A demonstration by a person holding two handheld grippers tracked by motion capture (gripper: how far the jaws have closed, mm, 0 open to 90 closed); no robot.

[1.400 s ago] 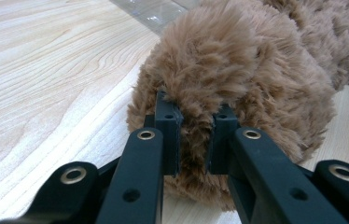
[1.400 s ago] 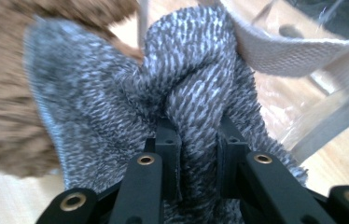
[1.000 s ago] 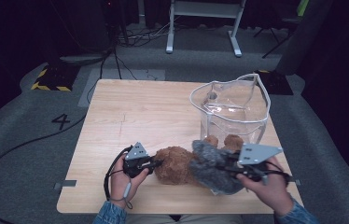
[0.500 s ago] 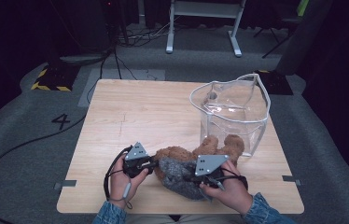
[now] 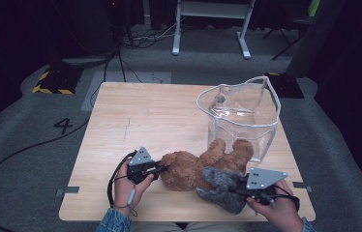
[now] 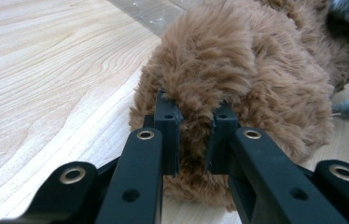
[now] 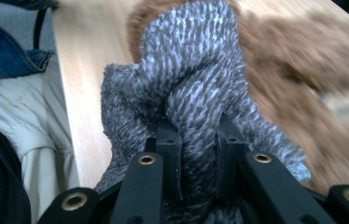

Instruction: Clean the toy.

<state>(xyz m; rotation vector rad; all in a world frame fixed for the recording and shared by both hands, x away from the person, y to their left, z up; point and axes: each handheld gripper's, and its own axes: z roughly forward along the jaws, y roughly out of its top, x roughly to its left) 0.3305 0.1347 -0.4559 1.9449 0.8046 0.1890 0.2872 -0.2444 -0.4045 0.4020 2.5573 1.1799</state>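
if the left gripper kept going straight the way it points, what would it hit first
The left gripper is already clamped on the brown furry teddy bear, so it would push deeper into that; the grey knitted cloth lies beyond.

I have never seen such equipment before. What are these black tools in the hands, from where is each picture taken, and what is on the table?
A person sits at a wooden table and holds a hand-operated gripper in each hand: a black tool with two jaws that pinch things.

The high view comes from a fixed camera above the table. The other two pictures come from small cameras mounted on the grippers, looking along their jaws.

On the table lie a brown teddy bear, a piece of grey knitted clothing and a clear plastic bag, standing open.

The left gripper is shut on the bear's fur, as its own view shows close up. The right gripper is shut on the grey garment, beside the bear.
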